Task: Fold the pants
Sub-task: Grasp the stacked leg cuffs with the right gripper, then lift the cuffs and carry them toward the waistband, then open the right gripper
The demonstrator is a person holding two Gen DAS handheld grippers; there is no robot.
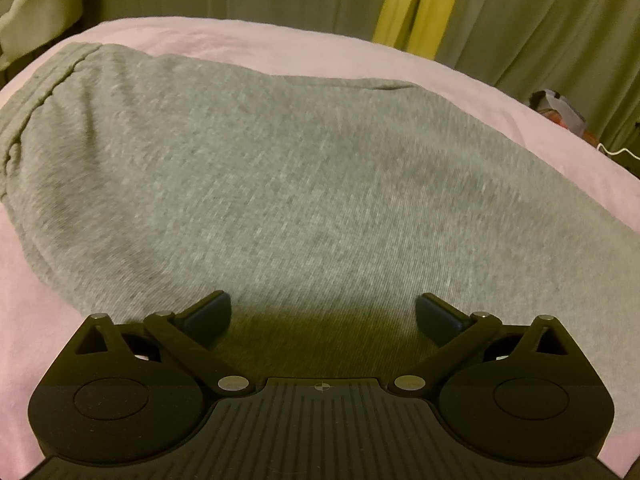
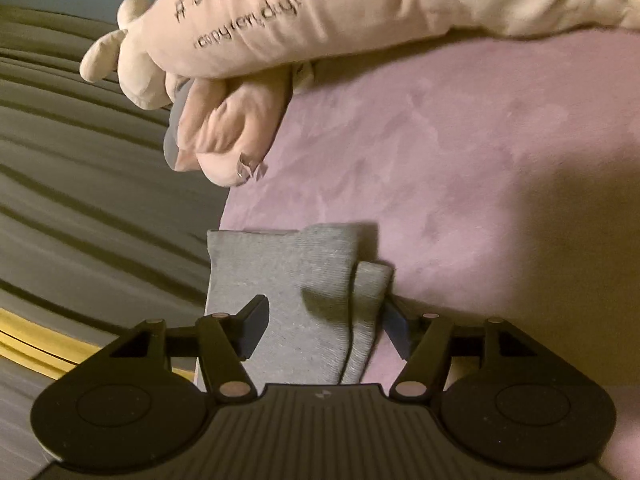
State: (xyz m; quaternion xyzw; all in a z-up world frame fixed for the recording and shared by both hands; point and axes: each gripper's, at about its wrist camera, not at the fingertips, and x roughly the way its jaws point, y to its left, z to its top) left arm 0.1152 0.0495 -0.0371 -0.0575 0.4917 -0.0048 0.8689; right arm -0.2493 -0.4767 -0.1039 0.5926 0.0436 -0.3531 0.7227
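Your grey knit pants (image 1: 280, 184) lie doubled flat on the pink bed cover (image 1: 248, 44), so with the left claw (image 1: 323, 310) released above them and the right claw (image 2: 324, 320) loose around their stacked leg ends, another fold likely remains.

Left gripper (image 1: 324, 312): fingers (image 1: 210, 312) spread to their widest, tilted steeply downward, nothing between the pads. Right gripper (image 2: 326, 328): fingers (image 2: 254, 330) parted about halfway, angled gently downward, one on each side of a fold of grey cloth, pads not pressing on it.
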